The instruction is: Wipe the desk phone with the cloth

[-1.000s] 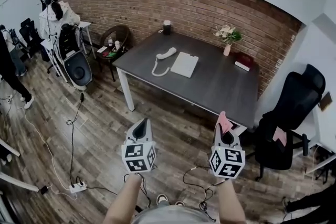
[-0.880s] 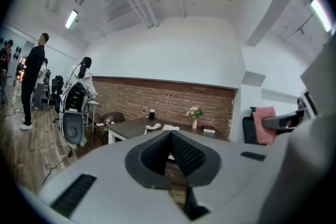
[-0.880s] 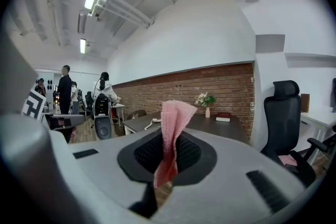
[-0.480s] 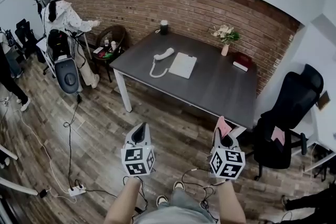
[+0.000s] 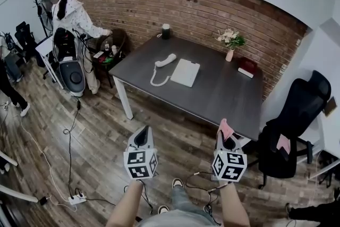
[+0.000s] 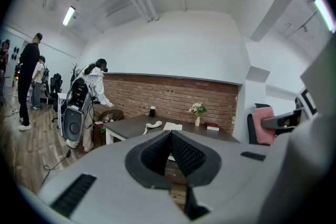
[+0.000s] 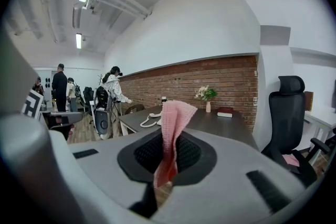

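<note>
You have 2 grippers (left gripper (image 5: 143,131), right gripper (image 5: 227,134)), 1 cloth (image 5: 227,127), 1 desk (image 5: 223,87), 1 desk phone (image 5: 166,60), 1 vase (image 5: 229,56), 1 book (image 5: 247,67) and 1 office chair (image 5: 297,109).

Open floor (image 5: 175,126) up to the desk (image 5: 218,89), bare top around the desk phone (image 5: 168,59); office chair (image 5: 292,119) beside right end

Dark desk (image 5: 218,94) with phone (image 5: 166,60), white pad (image 5: 186,72), flower vase (image 5: 229,54), red book (image 5: 247,67), black cylinder (image 5: 166,31).

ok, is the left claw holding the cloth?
No, the pink cloth is pinched in the right claw; the left claw is shut on nothing.
</note>
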A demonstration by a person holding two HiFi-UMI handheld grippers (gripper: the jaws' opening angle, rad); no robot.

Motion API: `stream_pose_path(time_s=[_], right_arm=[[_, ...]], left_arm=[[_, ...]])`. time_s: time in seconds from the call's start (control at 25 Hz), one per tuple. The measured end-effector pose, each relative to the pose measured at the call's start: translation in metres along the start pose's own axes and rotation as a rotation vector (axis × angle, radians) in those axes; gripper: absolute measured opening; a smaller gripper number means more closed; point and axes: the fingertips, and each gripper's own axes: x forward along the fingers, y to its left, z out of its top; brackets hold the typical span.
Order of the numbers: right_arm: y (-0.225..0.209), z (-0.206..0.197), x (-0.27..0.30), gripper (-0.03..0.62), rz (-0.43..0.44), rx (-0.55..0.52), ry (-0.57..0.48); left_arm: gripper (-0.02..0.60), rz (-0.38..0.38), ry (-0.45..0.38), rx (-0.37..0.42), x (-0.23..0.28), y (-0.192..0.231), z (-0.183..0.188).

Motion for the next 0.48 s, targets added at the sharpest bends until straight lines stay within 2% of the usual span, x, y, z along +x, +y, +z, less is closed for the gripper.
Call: stream_pose_path(time_s=[0.48], right_arm=[[-0.028, 0.044, 0.119, 0.021, 0.041, -0.023, 0.005]], left_arm=[[0.005, 0.044, -0.012, -0.012, 0.117, 0.013, 0.030]])
